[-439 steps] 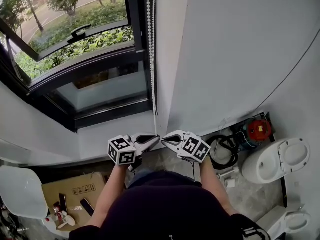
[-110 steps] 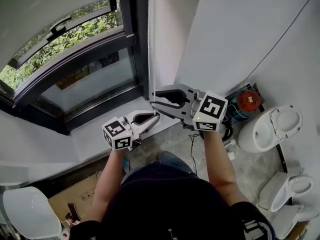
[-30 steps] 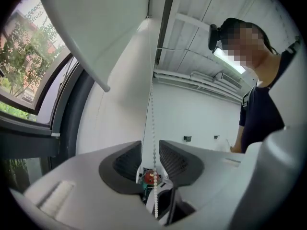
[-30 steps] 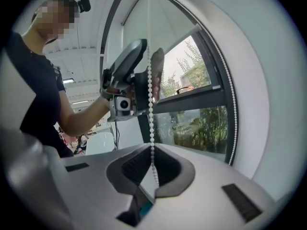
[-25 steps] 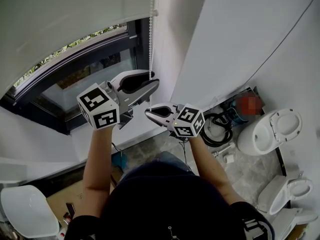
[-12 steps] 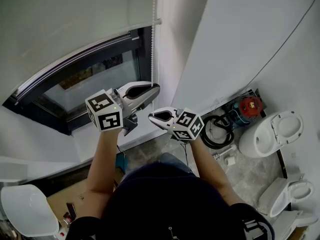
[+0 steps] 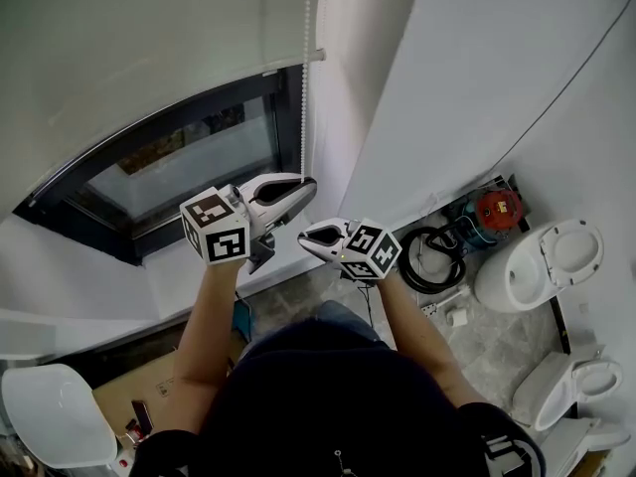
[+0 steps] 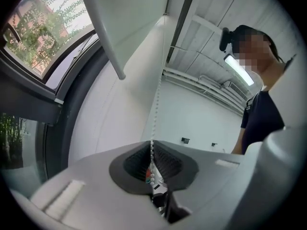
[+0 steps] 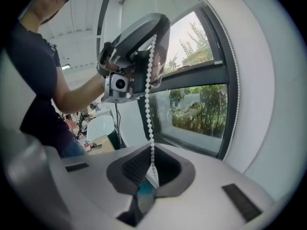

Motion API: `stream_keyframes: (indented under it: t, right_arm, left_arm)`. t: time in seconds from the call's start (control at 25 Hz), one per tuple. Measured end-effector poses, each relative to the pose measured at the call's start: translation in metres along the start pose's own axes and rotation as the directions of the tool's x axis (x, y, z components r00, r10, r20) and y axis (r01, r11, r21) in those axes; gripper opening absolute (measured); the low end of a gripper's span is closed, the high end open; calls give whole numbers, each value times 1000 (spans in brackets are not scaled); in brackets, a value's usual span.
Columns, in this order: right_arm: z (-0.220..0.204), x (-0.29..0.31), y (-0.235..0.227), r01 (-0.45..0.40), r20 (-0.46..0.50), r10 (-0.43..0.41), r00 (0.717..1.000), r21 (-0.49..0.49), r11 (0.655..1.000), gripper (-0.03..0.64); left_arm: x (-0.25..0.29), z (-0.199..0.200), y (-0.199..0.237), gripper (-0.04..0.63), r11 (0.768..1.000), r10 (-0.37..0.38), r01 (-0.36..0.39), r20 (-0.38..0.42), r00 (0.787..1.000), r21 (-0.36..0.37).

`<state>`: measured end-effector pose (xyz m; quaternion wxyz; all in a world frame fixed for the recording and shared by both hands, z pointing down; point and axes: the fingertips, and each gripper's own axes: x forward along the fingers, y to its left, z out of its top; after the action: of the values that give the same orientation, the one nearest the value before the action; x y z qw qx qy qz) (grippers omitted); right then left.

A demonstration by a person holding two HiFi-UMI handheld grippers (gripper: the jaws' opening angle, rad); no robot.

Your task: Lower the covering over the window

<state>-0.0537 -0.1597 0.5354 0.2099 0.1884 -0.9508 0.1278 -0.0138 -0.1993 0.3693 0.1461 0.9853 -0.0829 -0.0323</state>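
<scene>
The white roller blind covers the upper part of the dark-framed window; its bottom bar shows in the left gripper view. A white bead chain hangs down the window's right side. My left gripper has just closed its jaws on the chain, and the bead chain runs down between its pads. Just below it, my right gripper is shut on the same bead chain, which rises from it to the left gripper above.
A white wall stands right of the window. On the floor to the right are a black cable coil, a red device and two toilets. A cardboard box and a white seat lie at lower left.
Both grippers have sunk along the chain. The left jaws went from open to shut on the chain. The blind's bottom edge has come further down over the glass.
</scene>
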Motion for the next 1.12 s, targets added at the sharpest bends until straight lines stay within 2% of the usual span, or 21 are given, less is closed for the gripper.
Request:
stream_keyframes:
  t: [0.2,0.36,0.48,0.64,0.76,0.92,1.0,1.12]
  right_arm:
    - [-9,0,1,-6,-30,6,1000,7,1000,23]
    - [-8,-5,5,-14,-30,14,999,3,1000,24]
    - [11,-22,5,-23,34,23,999,8,1000,35]
    - [56,-61,-4,-9,172,8,985,6,1000,87]
    - [89,-87,-4,14,249,-7,969,-28,1000,94]
    - [119,-113,4,44,291,-15,957,-95,995,94]
    - [129,-122,9,65,290,-24,957,-131,989,94]
    - [130,-124,14,95,227,-48,973,-198,976,94]
  left_arm:
    - [-5,-12,5,21,999,8,-8,0,1000,-38]
    - [-7,-29,6,21,999,25,-26,-38,999,-37]
    - [-10,-40,11,21,998,37,-39,-59,998,-44]
    - [-9,-56,18,21,997,50,-55,-90,995,-57]
    - [-11,-61,21,21,996,50,-57,-83,995,-75]
    - [-13,-60,23,21,995,58,-63,-71,996,-77]
    - [-13,-61,24,21,994,59,-65,-68,996,-83]
    - [-14,-61,23,21,994,55,-60,-63,996,-87]
